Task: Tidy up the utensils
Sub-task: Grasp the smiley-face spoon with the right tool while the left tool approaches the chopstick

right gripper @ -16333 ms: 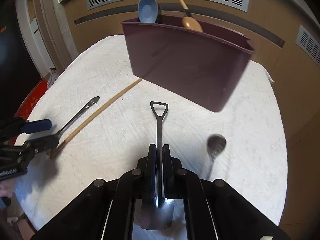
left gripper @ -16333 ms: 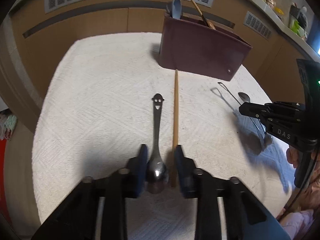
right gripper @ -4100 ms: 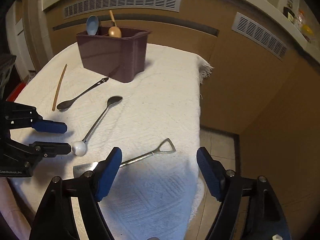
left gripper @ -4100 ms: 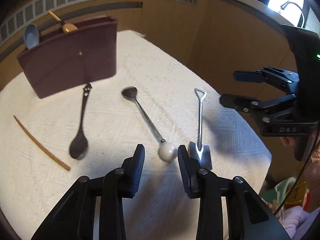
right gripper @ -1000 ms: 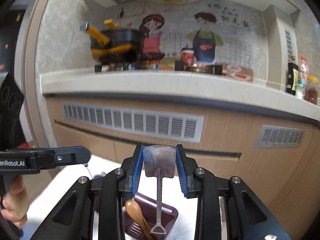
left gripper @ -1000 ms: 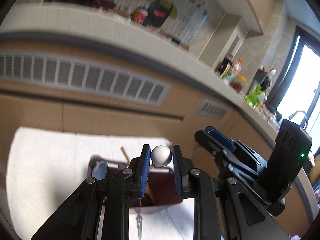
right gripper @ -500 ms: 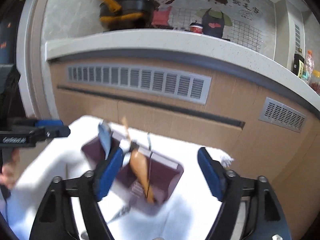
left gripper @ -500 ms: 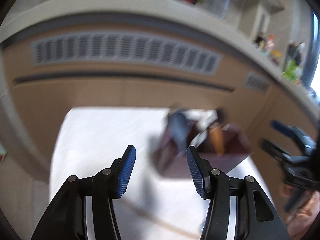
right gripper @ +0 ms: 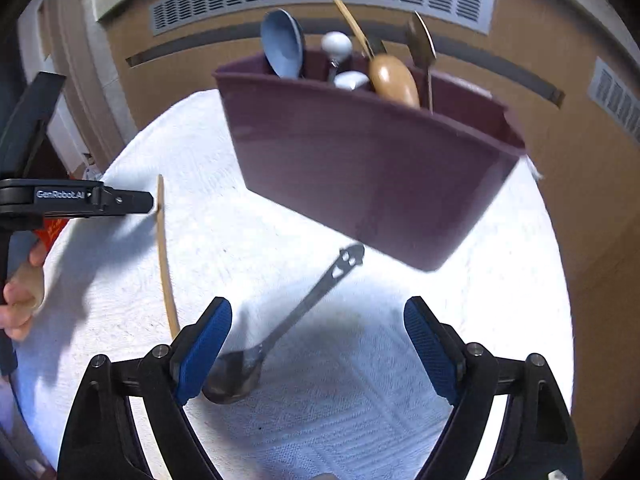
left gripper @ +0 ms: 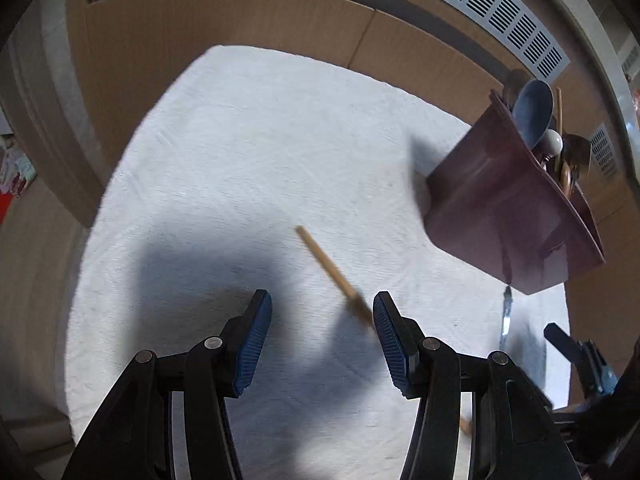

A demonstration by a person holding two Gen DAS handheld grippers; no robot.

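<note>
Two things are left to put away on the white worktop [left gripper: 248, 152]. From the left wrist camera, the left gripper [left gripper: 322, 334] has its fingers partly apart and holds nothing. A thin wooden stick [left gripper: 332, 276] lies flat just ahead of them. It runs slanted, from up-left down to the right-hand finger. It looks light and stiff, and it may roll, so pinching it near the middle seems best. The dark red bin [left gripper: 508, 216] stands off to the right.

From the right wrist camera, the right gripper [right gripper: 318, 346] has its fingers wide and empty. A metal spoon [right gripper: 288, 328] lies between them, bowl near, handle pointing up-right toward the bin [right gripper: 360, 168]. It looks hard and slippery; the thin handle seems the place to pinch.
</note>
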